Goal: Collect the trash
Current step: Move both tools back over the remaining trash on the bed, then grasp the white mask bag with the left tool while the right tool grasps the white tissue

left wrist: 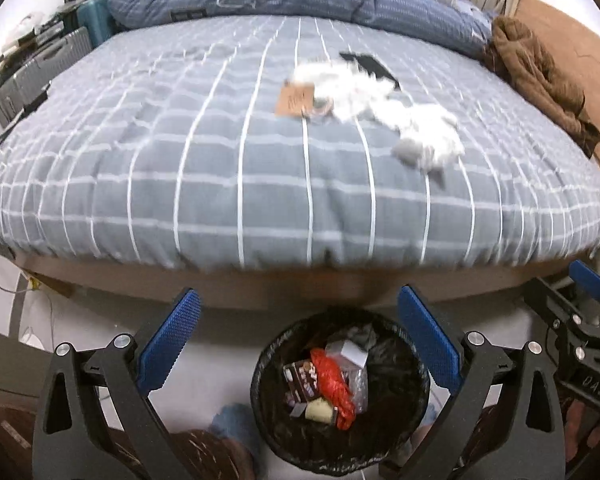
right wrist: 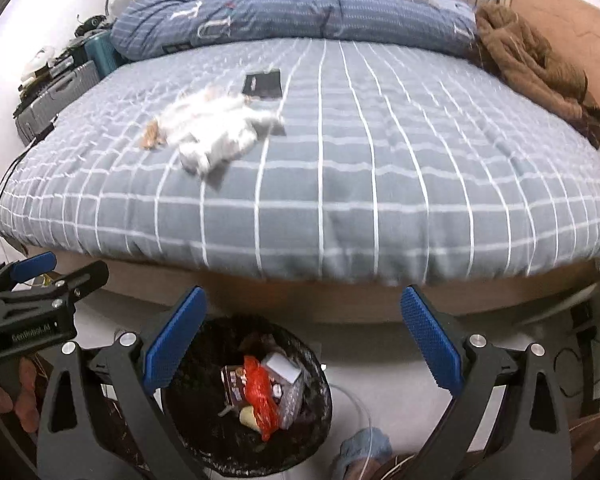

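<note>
Both spread, empty, the left gripper and right gripper are being held over the bin at frame bottom, with the white tissue pile at upper centre on the bed judged next to be fetched.

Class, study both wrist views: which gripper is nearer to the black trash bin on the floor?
Left. The trash bin sits centred directly between the left gripper's open fingers, while it lies off toward the left finger of the right gripper, mostly outside its centre.

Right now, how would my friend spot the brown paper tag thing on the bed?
Find the big bed with the gray cover crossed by white lines. Near its middle lies a heap of crumpled white paper, with a flat black packet behind it. The cardboard tag sits at the heap's left edge: it is the only flat, tan piece there.
</note>
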Tool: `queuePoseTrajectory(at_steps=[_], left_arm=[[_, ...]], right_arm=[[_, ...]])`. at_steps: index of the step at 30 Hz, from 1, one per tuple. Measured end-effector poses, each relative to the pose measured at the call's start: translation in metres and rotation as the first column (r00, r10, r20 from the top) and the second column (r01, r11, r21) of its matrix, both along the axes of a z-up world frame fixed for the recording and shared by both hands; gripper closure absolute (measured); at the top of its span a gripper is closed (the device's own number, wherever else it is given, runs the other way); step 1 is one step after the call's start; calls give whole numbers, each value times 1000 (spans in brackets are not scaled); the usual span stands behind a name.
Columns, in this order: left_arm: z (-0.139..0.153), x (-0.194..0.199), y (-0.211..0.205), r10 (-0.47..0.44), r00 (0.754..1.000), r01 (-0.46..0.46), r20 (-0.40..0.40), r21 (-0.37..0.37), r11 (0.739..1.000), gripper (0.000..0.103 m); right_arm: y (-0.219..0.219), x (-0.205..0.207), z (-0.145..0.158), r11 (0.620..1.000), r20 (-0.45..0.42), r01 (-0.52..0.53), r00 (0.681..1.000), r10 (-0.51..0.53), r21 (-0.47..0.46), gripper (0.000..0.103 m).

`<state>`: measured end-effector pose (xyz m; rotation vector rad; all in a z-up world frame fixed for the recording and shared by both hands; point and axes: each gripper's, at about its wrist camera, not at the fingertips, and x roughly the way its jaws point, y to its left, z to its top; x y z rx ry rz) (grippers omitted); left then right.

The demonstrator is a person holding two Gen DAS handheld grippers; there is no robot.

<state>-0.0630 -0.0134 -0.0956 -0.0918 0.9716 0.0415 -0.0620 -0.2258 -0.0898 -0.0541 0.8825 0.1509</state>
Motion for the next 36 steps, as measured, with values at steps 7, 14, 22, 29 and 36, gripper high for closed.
queuePoseTrajectory(at_steps=[7,14,22,29,36], left_arm=[[20,24,9,8,999,-8,54,-2,1000,6],[33,63,19,30,996,-31,85,4,1000,6],[36,110,20,18,996,-18,89,1,1000,6],[33,154,13,5,996,-7,89,28,1000,6],[22,195,0,-22,998,19,66,55,998,7]], right_arm=[[9,15,21,1000,58,-23,998,22,13,9],[21,43,33,999,87,-47,995,46,13,9],[24,84,37,998,90,-54,995,52,16,9],[22,116,30,999,74,-47,996,46,12,9],[23,138,21,999,53,-51,997,51,-2,9]])
